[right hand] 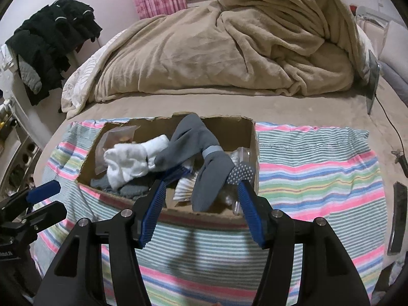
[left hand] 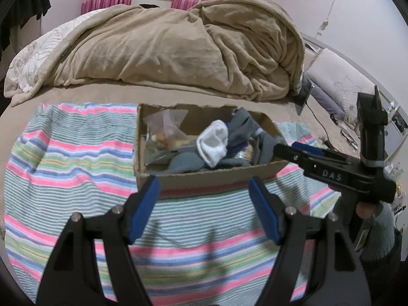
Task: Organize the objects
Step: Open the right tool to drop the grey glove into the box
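An open cardboard box point(left hand: 204, 176) point(right hand: 251, 137) sits on a striped cloth point(left hand: 76, 158) point(right hand: 318, 168) on the bed. It holds a white sock point(left hand: 213, 142) point(right hand: 127, 163), grey socks point(left hand: 237, 130) point(right hand: 196, 137), a clear plastic bag point(left hand: 165, 130) point(right hand: 114, 137) and a white-bristled brush point(right hand: 183, 188). My left gripper point(left hand: 204, 186) is open and empty, just in front of the box's near wall. My right gripper point(right hand: 201, 191) is open and empty over the box's near edge; in the left wrist view it point(left hand: 293, 150) reaches in from the right.
A heaped tan blanket point(left hand: 178, 46) point(right hand: 229, 46) lies behind the box. Dark clothes point(right hand: 51, 25) hang at the left. A tablet point(right hand: 373, 81), cable and dark remote point(right hand: 399, 211) lie on the bed at right. Glasses point(left hand: 349, 135) lie near the right edge.
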A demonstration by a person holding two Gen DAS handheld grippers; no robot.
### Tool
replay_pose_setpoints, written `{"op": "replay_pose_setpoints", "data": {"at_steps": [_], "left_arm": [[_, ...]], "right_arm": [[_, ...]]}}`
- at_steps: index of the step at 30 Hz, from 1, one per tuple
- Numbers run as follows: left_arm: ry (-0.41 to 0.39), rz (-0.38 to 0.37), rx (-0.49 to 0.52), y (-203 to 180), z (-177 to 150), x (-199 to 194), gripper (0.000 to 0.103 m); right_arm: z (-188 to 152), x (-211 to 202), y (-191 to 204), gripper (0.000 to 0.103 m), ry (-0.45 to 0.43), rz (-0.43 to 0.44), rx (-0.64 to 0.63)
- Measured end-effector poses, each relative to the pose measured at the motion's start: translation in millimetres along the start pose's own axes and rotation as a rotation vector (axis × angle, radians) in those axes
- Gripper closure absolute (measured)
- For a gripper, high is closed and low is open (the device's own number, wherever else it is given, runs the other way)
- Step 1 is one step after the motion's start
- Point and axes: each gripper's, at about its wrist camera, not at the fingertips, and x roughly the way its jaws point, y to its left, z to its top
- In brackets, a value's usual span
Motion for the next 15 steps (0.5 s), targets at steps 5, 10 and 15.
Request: {"op": "replay_pose_setpoints", "data": {"at_steps": [5,10,15], "left_arm": [[0.002,0.004,0.004,-5,-6,-8,0.022],[0.004,0.006,0.013,-9,-15,-16,0.022],[0.006,0.010,0.011,-14,-25,-25,0.018]], "right_arm": [[-6,-13,5,0.041,-0.006,0.007,-0.009],[-14,-28,9,0.041,-0.015,0.012,-0.011],[-26,-42,14,0.041,-0.018,0.014,-0.021]]}}
